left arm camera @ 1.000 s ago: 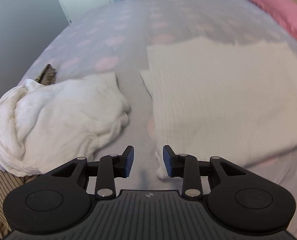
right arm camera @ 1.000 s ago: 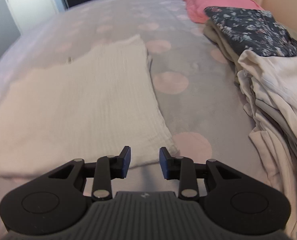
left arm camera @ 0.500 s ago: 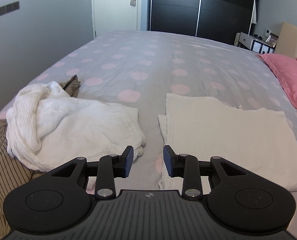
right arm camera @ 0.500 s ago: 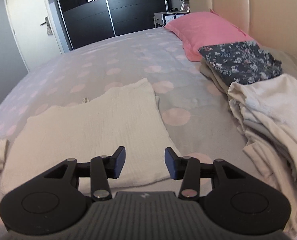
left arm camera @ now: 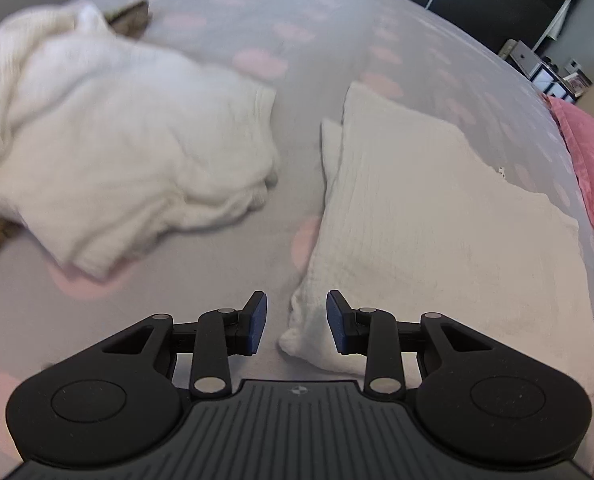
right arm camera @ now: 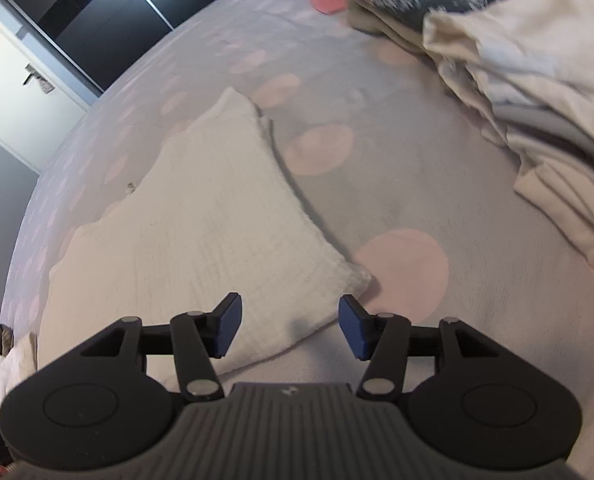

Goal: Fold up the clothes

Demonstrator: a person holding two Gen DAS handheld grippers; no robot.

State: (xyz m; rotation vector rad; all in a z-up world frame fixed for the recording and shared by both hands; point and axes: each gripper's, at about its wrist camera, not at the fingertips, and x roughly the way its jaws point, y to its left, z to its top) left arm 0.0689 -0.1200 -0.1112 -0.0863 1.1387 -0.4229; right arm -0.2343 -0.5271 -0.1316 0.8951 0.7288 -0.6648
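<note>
Bed (left arm camera: pixel 225 264): we see a grey cover with pink dots under all items.
Folded cloth (left arm camera: pixel 429 216): white, textured; we find it flat mid-bed, its near-left corner between the left pads.
Crumpled white garment (left arm camera: pixel 109 160): left of the folded cloth, apart from it, blurred.
Clothes pile (right arm camera: pixel 537 92): beige and floral pieces at right, near a pink pillow (left arm camera: pixel 589 152).
Right gripper (right arm camera: pixel 289 330): we read the jaws wide apart, empty, above the cloth's near-right corner.
Left gripper (left arm camera: pixel 296 326): jaws parted, gripping nothing.
</note>
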